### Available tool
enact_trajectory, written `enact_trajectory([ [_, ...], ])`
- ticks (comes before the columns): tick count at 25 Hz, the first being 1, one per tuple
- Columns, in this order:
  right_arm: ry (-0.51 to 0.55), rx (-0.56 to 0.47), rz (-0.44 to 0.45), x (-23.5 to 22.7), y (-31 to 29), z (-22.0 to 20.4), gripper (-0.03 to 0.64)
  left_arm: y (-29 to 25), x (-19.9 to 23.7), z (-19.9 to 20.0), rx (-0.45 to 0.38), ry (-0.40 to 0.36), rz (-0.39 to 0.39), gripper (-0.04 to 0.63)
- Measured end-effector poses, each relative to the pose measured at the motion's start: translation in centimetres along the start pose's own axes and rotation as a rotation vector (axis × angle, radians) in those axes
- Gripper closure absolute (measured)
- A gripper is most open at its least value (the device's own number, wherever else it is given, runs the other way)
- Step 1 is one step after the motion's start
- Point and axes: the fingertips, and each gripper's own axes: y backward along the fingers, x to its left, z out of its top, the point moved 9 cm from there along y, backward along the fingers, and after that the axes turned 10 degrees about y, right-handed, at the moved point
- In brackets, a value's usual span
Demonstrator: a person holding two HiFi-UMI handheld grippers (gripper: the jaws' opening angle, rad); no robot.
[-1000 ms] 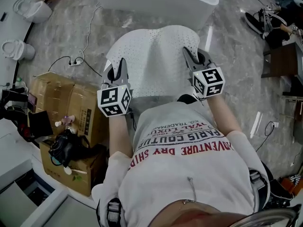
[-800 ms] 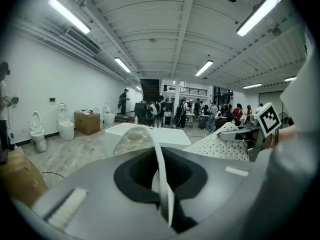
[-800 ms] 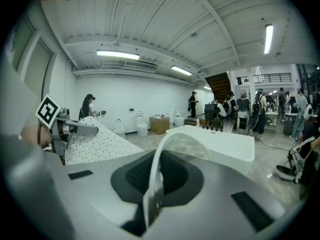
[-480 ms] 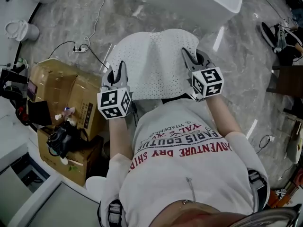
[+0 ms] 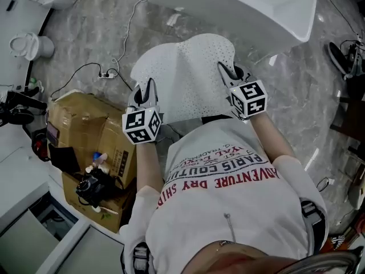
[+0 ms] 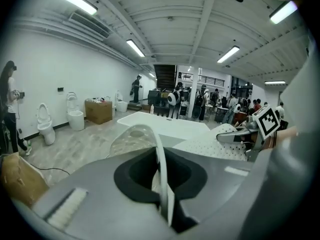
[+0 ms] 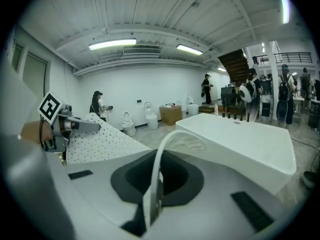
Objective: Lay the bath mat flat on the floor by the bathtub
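Note:
A white perforated bath mat (image 5: 183, 76) hangs stretched between my two grippers, above the grey marble floor and just short of the white bathtub (image 5: 259, 13). My left gripper (image 5: 149, 86) is shut on the mat's near left edge, and the thin edge (image 6: 161, 170) shows pinched between its jaws. My right gripper (image 5: 223, 68) is shut on the near right edge (image 7: 153, 183). In the left gripper view the mat (image 6: 215, 145) runs across to the right gripper (image 6: 246, 134). The right gripper view shows the mat (image 7: 97, 140) reaching the left gripper (image 7: 75, 126), with the bathtub (image 7: 245, 140) beside it.
Cardboard boxes (image 5: 85, 127) with bottles and a dark bag stand at my left. A power strip (image 5: 106, 75) and its cables lie on the floor left of the mat. Toilets (image 5: 27, 45) line the left wall. Shoes and dark furniture (image 5: 348, 56) sit at the right.
The mat and both grippers have come closer to the bathtub, which now shows more fully at the top right. Both grippers stay shut on the mat's edges.

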Motion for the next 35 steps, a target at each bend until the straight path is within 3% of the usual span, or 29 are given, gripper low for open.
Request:
enact_trajectory([
  [6,-0.039,0.029,-0.052,-5.4,-5.6,1.8,0.598,-7.9,1.8,4.9,0.015,0.002,-0.042,0.577],
  [12,-0.109,0.082,-0.130,-9.8,-10.7,2.3,0.598,-16.5,4.8,8.2,0.101,-0.078,-0.101,0.577],
  [18,-0.208,0.150,-0.259,-12.7,-16.9,2.6,0.598,-26.8,8.8,11.8,0.212,-0.127,-0.252,0.577],
  [25,-0.365,0.216,-0.441,-15.2,-24.0,3.4,0.598,-37.9,12.8,16.2,0.359,-0.247,-0.436,0.577],
  [30,-0.416,0.244,-0.512,-16.3,-29.6,2.8,0.598,-44.6,16.6,16.8,0.430,-0.248,-0.472,0.577],
  [35,-0.453,0.281,-0.536,-17.0,-33.4,-0.9,0.598,-49.8,19.4,14.3,0.454,-0.235,-0.441,0.577],
])
